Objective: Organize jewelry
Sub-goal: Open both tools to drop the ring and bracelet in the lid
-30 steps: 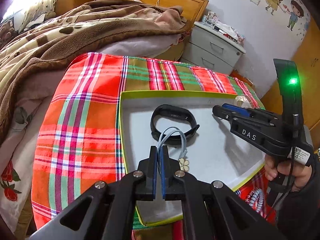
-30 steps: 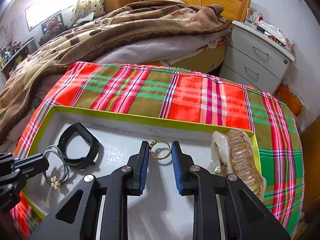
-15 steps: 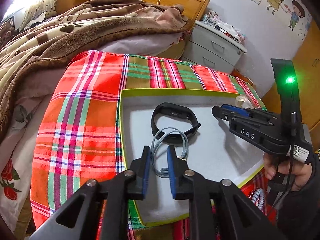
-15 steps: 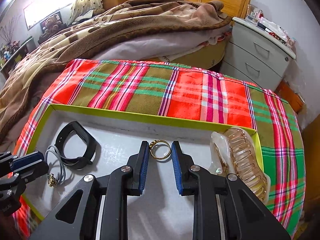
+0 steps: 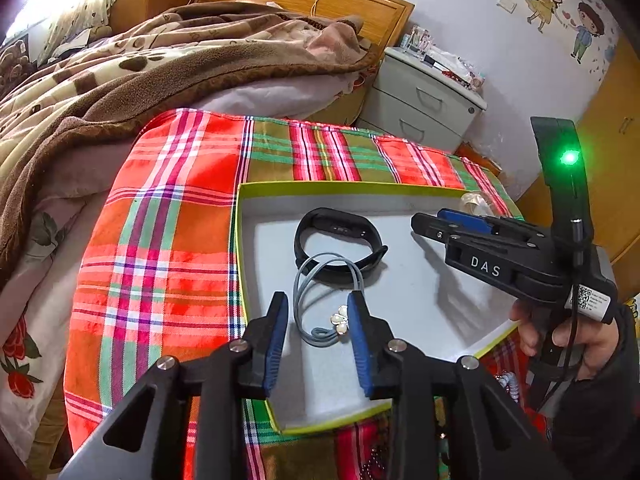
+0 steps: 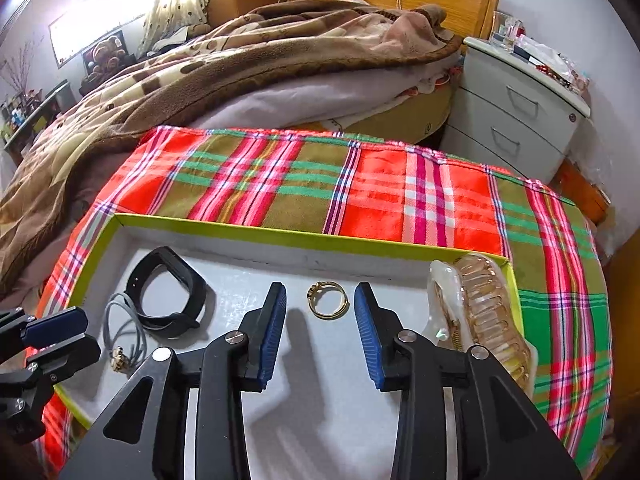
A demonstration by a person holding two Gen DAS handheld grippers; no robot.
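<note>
A shallow tray [image 5: 360, 189] [image 6: 280, 232] with a yellow-green rim and grey floor lies on a plaid cloth. In it are a black wristband [image 5: 338, 246] [image 6: 168, 294], a grey cord with a small flower charm [image 5: 320, 304] [image 6: 122, 330], a gold ring [image 6: 328, 300] and a clear amber hair claw [image 6: 480, 316]. My left gripper [image 5: 318, 320] [image 6: 52, 336] is open, its fingers either side of the cord's charm end. My right gripper [image 6: 320, 312] [image 5: 444, 222] is open just short of the ring.
The plaid cloth [image 6: 380, 188] covers the surface around the tray. A bed with a brown blanket [image 5: 140, 68] lies behind, and a grey nightstand [image 6: 516, 112] stands at the back right. Beads [image 5: 508, 384] lie outside the tray near the right hand.
My left gripper opened and let the grey cord go; it now lies flat in the tray. My right gripper opened wider by the ring.
</note>
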